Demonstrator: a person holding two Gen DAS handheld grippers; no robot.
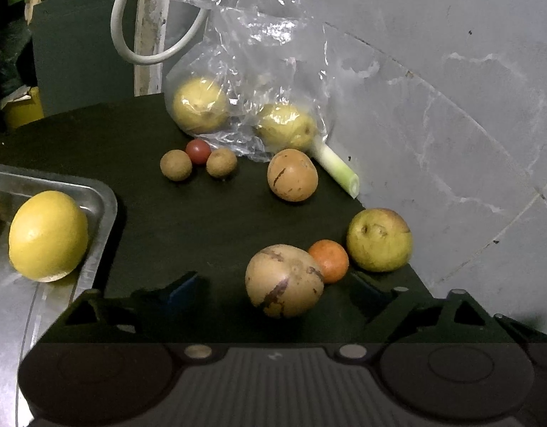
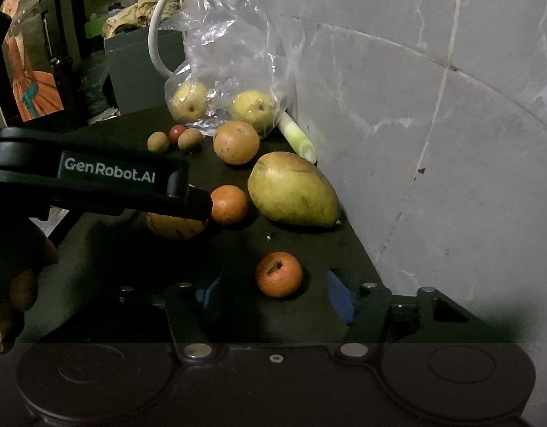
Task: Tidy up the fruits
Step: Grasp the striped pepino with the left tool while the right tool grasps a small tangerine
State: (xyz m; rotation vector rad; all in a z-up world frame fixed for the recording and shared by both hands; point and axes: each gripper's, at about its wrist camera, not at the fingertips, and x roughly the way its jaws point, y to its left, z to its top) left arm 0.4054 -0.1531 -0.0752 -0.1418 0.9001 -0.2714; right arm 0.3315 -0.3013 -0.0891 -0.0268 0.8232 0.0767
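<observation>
2 grippers over dark table, both spread wide, pinching nothing. Left gripper: tan blotched fruit between its blue-padded fingers, nearer right one, no contact seen; long axis roughly upright in view. Small orange touching that fruit's right side, green-yellow fruit just beyond, near table edge by wall. Yellow citrus in metal tray at left. Open room mid-table. Right gripper: stemmed orange fruit between fingers, stem end up-left. Green-yellow fruit in right view: long axis running diagonally, tip toward wall-side edge. Bagged pears, 2 brown longan-like fruits, leek piece at back.
</observation>
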